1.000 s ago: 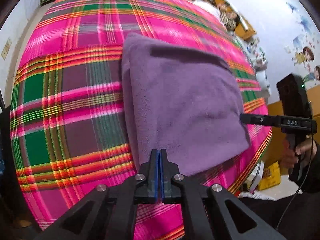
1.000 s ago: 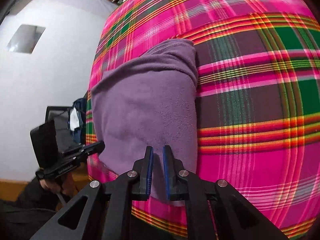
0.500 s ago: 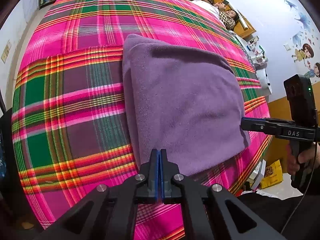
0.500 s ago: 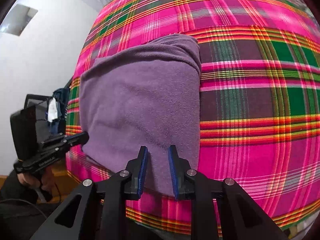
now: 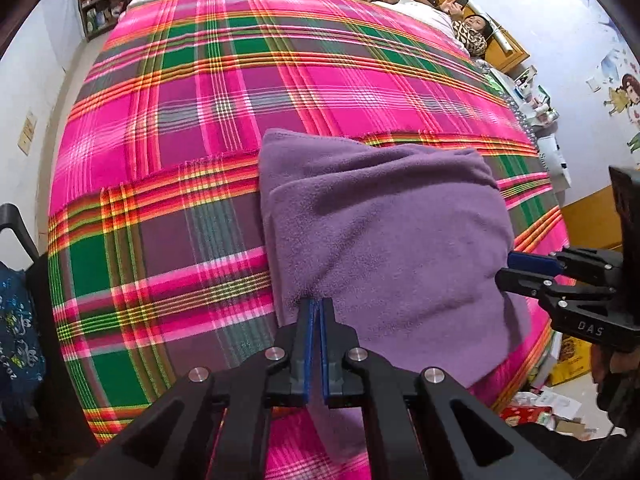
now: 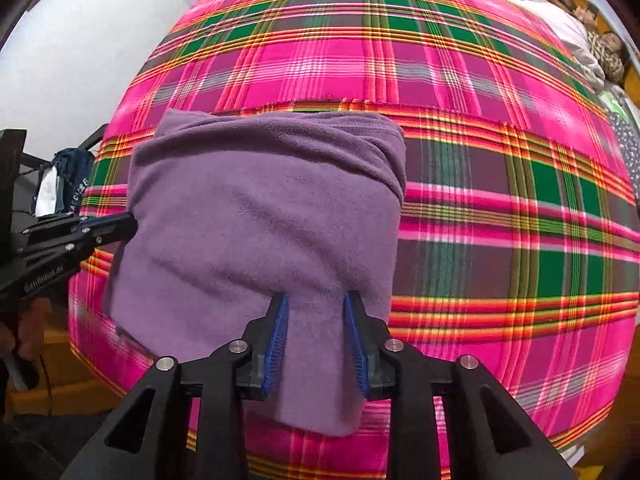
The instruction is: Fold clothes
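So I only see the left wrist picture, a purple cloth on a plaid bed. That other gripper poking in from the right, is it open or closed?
Observer: Open. In the right wrist view the right gripper has its jaws wide apart, with the near edge of the purple cloth lying between them.
Operator: And where does mine sit, seen from there?
Observer: The left gripper comes in sideways, its tip right at the cloth's left edge, about midway along that side.
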{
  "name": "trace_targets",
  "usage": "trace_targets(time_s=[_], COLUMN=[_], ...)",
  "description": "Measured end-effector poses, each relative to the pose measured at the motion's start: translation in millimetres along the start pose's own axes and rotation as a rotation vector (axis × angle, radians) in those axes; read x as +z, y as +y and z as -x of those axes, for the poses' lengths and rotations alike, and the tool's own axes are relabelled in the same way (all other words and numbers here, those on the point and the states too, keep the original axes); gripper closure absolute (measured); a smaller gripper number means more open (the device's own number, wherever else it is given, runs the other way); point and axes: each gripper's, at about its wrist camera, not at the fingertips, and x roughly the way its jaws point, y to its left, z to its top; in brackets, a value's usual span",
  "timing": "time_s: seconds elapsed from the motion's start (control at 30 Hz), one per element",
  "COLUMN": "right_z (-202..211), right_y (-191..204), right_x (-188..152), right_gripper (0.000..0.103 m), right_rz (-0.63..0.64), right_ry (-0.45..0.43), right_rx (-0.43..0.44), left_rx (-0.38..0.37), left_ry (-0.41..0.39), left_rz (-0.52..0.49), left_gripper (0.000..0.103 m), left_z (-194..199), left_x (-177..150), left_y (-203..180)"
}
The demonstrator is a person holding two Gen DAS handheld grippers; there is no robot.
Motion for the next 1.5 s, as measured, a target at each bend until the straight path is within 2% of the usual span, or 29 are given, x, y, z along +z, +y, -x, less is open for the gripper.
trace_targets(time_s=[0.07, 0.23, 0.3, 0.47, 0.57, 0.7, 0.87, 1.1, 1.33, 1.5], right_z=[-2, -4, -4, -5, -4, 11, 19, 17, 8, 4], right_y=[1, -2, 1, 9, 10, -11, -46, -84, -72, -66], right_x=[1, -1, -2, -4, -5, -3, -14, -25, -19, -16], right_gripper=[0.061, 0.053, 0.043, 0.028, 0.028, 0.028, 0.028, 0.028, 0.028, 0.028], right_rz=[0.011, 0.028, 0.051, 0.108, 0.128, 0.061, 0.021, -0.015, 0.029, 0.018], right_ry=[0.002, -0.002, -0.004, -0.009, -0.011, -0.012, -0.009, 0.009, 0.032, 0.022], right_rx=[0.014, 0.058, 0.064, 0.079, 0.097, 0.203, 0.268, 0.326, 0.376, 0.401], left_rx=[0.002, 0.016, 0.036, 0.091, 0.092, 0.090, 0.085, 0.093, 0.108, 0.087], left_ry=[-0.007, -0.001, -0.001, -0.006, -0.003, 0.026, 0.027, 0.038, 0.010, 0.022], left_rz=[0.033, 0.071, 0.072, 0.082, 0.129, 0.217, 0.296, 0.367, 0.378, 0.345], left_gripper=[0.101, 0.101, 0.101, 0.101, 0.101, 0.099, 0.093, 0.093, 0.091, 0.089], left_z=[-2, -4, -6, -10, -11, -4, 15, 23, 32, 25], left_x=[-1, -1, 0, 2, 5, 3, -30, -67, -64, -49], left_y=[0, -3, -8, -18, -17, -15, -13, -23, -19, -12])
